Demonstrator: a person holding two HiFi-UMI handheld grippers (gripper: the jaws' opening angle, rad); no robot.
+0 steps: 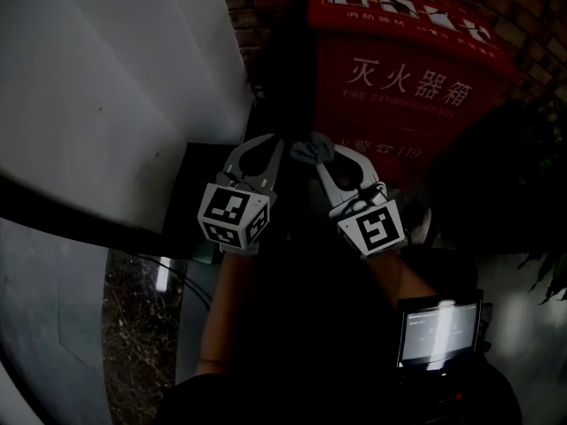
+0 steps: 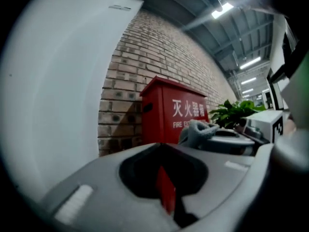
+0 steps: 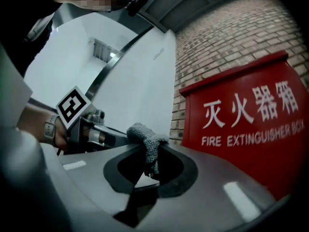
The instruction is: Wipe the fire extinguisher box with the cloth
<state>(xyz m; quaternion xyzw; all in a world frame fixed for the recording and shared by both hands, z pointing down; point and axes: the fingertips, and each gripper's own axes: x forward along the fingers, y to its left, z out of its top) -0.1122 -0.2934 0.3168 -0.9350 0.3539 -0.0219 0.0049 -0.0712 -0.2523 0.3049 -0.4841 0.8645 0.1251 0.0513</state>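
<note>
Both grippers hang side by side in the middle of the head view, just short of the fire extinguisher box (image 1: 403,87), which stands red against the brick wall (image 1: 252,25) in the upper right of the frame.

The right gripper (image 1: 321,155) has the cloth (image 1: 310,149): in its own view the jaws are pinched together on a grey, nubbly wad, with a tuft bunched above the tips and a tail drooping into the hollow behind them. The left gripper (image 1: 271,145) sits just beside it with its jaws closed tip to tip and nothing between them. The sliver of red in its gap is only the box beyond.

That cloth looks soft, light and floppy, knitted or terry by the texture, so it will fold over whatever it is pressed to. It won't slip easily from the pinch, but only the small tuft ahead of the tips can meet the metal. I'd judge more cloth would need to stick out in front for a good swipe.

The box looks like stiff, smooth painted sheet metal, heavy enough to stay put under a wipe. No wiping contact yet; the cloth hangs near the front panel, apart from it.

A green plant (image 1: 540,149) crowds the right edge.
</note>
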